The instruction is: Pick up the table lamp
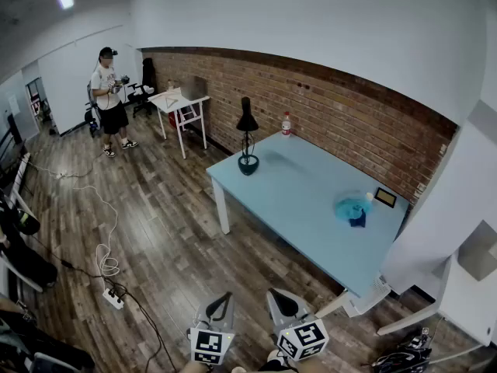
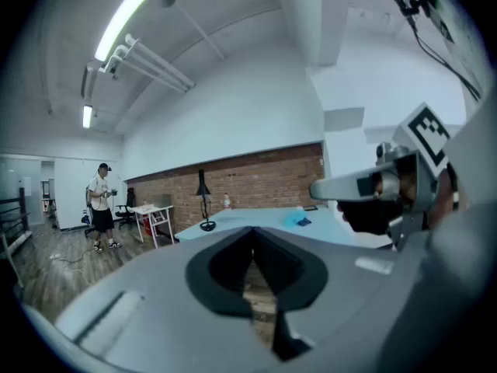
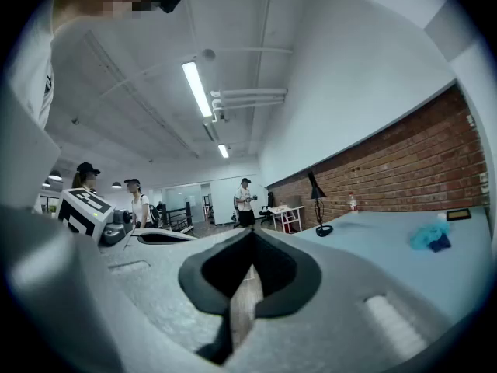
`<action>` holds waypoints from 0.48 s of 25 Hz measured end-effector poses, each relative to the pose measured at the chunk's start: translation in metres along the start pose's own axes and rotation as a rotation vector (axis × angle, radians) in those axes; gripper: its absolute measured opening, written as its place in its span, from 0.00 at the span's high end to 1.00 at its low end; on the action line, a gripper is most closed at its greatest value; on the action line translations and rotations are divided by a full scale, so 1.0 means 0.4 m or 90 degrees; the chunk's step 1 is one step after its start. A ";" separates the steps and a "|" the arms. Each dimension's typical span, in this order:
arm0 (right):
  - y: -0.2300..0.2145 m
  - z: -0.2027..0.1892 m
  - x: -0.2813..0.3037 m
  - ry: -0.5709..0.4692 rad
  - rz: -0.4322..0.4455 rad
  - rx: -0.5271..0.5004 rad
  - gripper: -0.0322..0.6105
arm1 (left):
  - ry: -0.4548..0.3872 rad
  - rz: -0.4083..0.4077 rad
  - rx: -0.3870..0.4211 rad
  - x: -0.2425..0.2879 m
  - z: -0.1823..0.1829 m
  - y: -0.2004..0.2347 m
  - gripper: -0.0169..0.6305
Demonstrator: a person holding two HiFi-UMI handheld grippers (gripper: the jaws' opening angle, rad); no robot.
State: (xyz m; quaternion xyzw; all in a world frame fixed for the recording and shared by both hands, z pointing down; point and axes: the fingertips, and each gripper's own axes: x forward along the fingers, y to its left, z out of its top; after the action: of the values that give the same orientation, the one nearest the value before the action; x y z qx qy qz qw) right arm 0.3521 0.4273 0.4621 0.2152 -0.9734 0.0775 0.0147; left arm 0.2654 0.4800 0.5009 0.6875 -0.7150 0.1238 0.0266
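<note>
A black table lamp [image 1: 248, 137] with a round base stands upright near the far left corner of the light blue table [image 1: 303, 208]. The lamp [image 2: 204, 202] shows small and distant in the left gripper view, and the lamp [image 3: 317, 206] is just as far off in the right gripper view. My left gripper [image 1: 219, 307] and right gripper [image 1: 281, 305] hang side by side over the wooden floor, well short of the table's near edge. Both are shut with nothing between the jaws. The left gripper [image 2: 252, 274] and right gripper [image 3: 242, 282] each show closed tips.
A plastic bottle [image 1: 286, 123] stands at the table's far edge, a blue cloth [image 1: 352, 210] and a small dark frame [image 1: 385, 197] lie toward its right end. A person [image 1: 109, 101] stands by a small white table [image 1: 180, 104] at the back left. Cables and a power strip [image 1: 113, 298] lie on the floor.
</note>
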 end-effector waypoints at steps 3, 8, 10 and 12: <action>0.031 0.011 0.024 -0.004 0.001 -0.012 0.95 | -0.008 0.009 0.004 -0.003 0.007 0.041 0.99; 0.026 0.014 0.042 0.003 0.005 -0.017 0.95 | -0.010 0.022 0.008 0.016 0.018 0.070 0.99; 0.006 0.020 0.045 0.005 0.014 -0.013 0.95 | -0.011 0.022 0.010 0.038 0.028 0.066 0.99; -0.017 0.026 0.049 0.007 0.019 -0.008 0.95 | -0.010 0.021 0.013 0.062 0.038 0.058 0.99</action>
State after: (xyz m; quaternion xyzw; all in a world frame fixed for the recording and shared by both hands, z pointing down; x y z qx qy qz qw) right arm 0.3373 0.4113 0.4542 0.1999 -0.9769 0.0730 0.0200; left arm 0.2431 0.4531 0.4883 0.6767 -0.7253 0.1258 0.0118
